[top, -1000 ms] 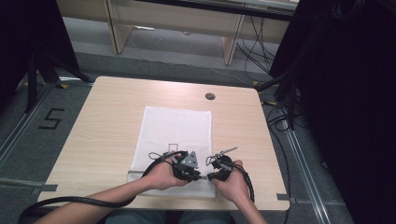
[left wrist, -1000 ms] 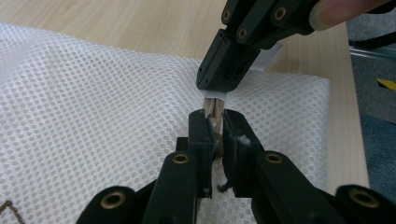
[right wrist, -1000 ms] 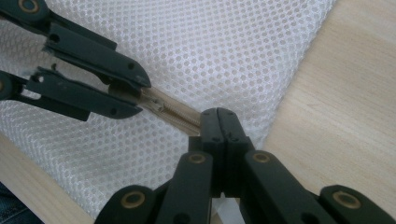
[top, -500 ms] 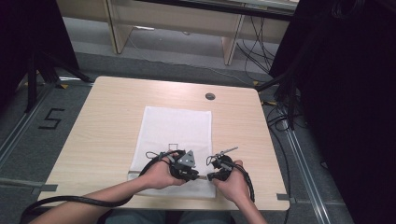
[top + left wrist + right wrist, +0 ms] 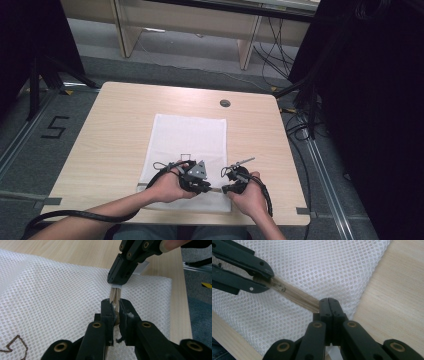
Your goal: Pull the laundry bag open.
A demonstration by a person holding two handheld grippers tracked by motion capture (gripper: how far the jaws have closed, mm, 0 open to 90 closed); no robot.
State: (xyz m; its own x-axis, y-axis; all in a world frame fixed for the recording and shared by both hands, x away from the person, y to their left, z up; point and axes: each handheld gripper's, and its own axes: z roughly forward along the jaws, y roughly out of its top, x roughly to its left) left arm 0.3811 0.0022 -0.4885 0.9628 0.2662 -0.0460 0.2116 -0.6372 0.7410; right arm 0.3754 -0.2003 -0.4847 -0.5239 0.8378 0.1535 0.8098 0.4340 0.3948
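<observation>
**Two grippers pinch the zipper of a white mesh bag**

Two hand-held grippers meet at the near edge of a white mesh bag (image 5: 187, 145), which lies flat on the middle of the light wooden table (image 5: 115, 130). The far part of the bag is free, and its near edge is close to the person's side of the table.

At the left in the high view, the left gripper (image 5: 198, 181) sits in the person's left hand (image 5: 167, 186), with the grey three-cornered plate on its top and a thick black cable going down to the left. In the left gripper view, its jaws are closed on the beige zipper (image 5: 114, 295) of the bag; the small metal zipper pull (image 5: 116, 315) sits between the two pads, so the jaws keep a narrow gap around it.

In the middle, the zipper runs as a short stretched line between the two grippers. It is lifted a little above the mesh.

At the right, the right gripper (image 5: 231, 184) is held in the right hand (image 5: 248, 195). In the right gripper view (image 5: 328, 305) its jaws are pressed fully together on the end of the zipper (image 5: 299, 298), near the corner of the bag, just beside the bare wood. The white tab at this end also appears in the left gripper view, under the tips of the right gripper (image 5: 121, 277).
</observation>
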